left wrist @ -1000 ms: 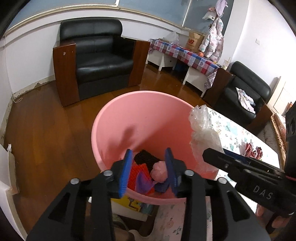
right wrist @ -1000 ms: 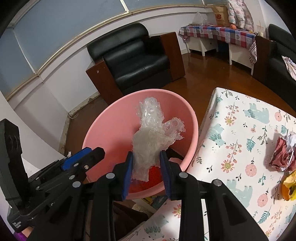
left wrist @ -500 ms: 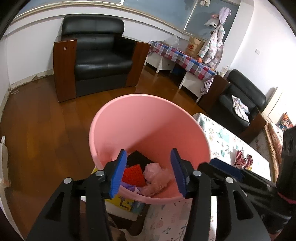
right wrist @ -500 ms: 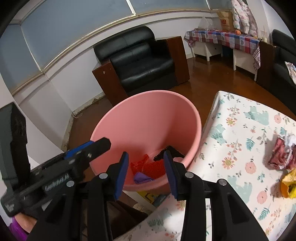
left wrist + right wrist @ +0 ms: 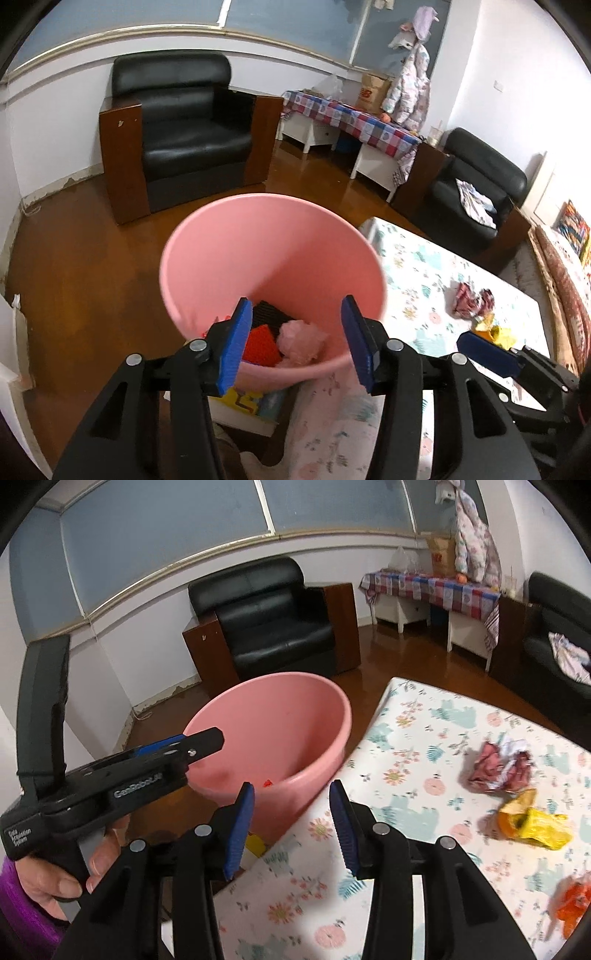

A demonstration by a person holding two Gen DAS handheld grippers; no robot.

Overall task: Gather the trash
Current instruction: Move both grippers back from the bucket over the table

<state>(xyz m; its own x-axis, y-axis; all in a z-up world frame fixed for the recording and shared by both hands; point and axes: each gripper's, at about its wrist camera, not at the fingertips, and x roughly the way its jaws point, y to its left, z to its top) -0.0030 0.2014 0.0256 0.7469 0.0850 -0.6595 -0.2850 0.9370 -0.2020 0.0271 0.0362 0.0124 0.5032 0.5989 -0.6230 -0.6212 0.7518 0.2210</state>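
Observation:
A pink bin stands on the floor beside the table; it also shows in the right wrist view. Inside lie a pink crumpled wad, a red piece and a black piece. My left gripper is open and empty over the bin's near rim. My right gripper is open and empty above the table edge next to the bin. On the table lie a red-and-white crumpled paper, a yellow-orange wrapper and an orange scrap.
The table has a floral cloth. A black armchair stands behind the bin, a second one past the table. A checked-cloth side table is at the back. A colourful box sits under the bin's near side.
My left gripper let a pink wad fall into the bin and opened wider. My right gripper let go of a clear plastic wad, opened, and swung right toward the table.

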